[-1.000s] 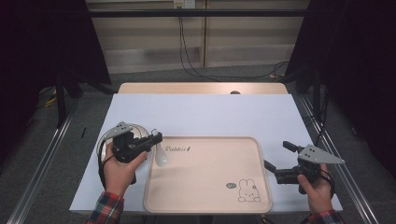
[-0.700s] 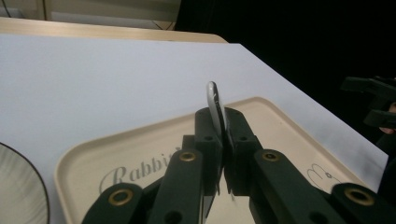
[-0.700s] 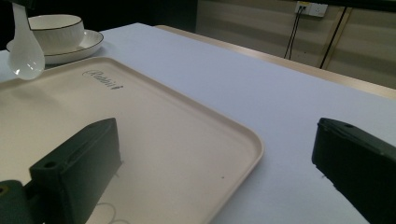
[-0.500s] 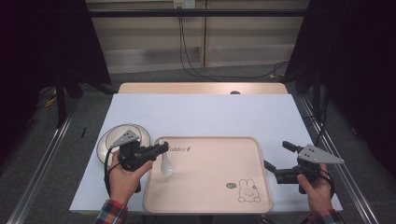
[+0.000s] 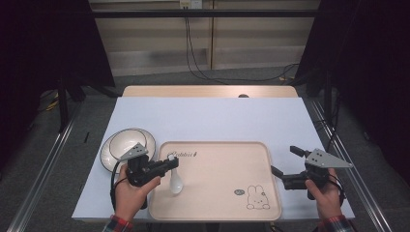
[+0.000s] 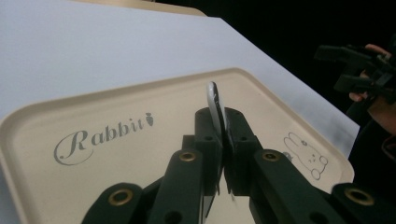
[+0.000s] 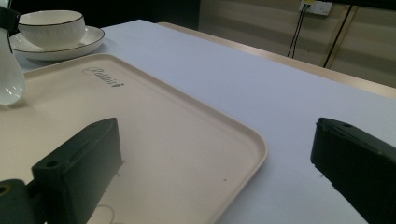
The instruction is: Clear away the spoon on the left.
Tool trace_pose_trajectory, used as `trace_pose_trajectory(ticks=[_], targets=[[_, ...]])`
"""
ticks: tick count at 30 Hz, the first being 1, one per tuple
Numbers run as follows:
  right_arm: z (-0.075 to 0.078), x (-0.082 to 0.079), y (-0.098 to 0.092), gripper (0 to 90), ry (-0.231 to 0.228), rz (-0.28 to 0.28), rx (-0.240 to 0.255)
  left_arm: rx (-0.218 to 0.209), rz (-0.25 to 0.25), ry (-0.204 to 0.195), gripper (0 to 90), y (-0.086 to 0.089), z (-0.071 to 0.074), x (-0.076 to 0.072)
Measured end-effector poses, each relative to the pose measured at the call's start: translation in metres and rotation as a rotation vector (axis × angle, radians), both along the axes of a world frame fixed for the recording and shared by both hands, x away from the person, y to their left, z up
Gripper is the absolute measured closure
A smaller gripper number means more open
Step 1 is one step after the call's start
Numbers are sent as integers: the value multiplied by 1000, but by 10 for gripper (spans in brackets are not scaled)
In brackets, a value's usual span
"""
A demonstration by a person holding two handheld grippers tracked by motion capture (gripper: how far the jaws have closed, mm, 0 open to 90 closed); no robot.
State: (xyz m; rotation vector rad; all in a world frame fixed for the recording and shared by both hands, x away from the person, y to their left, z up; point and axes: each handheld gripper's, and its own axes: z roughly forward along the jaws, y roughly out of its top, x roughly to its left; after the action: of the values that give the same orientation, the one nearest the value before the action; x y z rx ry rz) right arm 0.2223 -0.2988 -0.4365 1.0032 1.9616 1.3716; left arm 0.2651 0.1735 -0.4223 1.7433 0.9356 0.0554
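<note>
The left gripper [image 5: 170, 163] is closed on the handle of a white spoon [image 5: 176, 183]; in the left gripper view the handle's edge [image 6: 215, 100] stands up between the two jaws, pinched at their tips. Seen from above, the spoon's bowl hangs just below and ahead of those jaw tips, over the left part of the beige tray [image 5: 217, 212]. From the high view alone it is hard to tell whether the bowl touches the tray floor or sits a little above it; in the right gripper view the spoon [image 7: 9, 77] has a shadow directly beneath it. Behind and to the outer side of the left gripper sits a white bowl [image 5: 126, 143] on a plate [image 5: 109, 155], both on the white table cover [image 5: 208, 118], just beside the tray's left rim.

The right gripper [image 5: 283, 162] is held beside the tray's right edge with its jaws spread wide and nothing between them; in its own view the tray corner [image 7: 254, 144] lies in the gap between the jaws. The person's right hand [image 5: 326, 193] grips its body
</note>
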Motion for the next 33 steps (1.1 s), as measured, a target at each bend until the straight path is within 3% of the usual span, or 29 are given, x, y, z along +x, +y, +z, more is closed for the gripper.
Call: trace_pose_trajectory(ticks=[7, 9, 13, 23, 33], targets=[[-2, 3, 1, 16, 10, 4, -4, -3, -13, 8, 855, 2, -2, -4], [-2, 3, 2, 16, 11, 11, -7, -22, -18, 30, 855, 1, -4, -5], [-2, 3, 3, 17, 8, 9, -3, 5, -38, 21, 854, -1, -5, -7], [-2, 3, 3, 17, 8, 10, -12, -30, -53, 46, 853, -2, -10, -4], [-2, 2, 3, 17, 11, 20, -12, 17, -23, 14, 815, 0, -18, 4]])
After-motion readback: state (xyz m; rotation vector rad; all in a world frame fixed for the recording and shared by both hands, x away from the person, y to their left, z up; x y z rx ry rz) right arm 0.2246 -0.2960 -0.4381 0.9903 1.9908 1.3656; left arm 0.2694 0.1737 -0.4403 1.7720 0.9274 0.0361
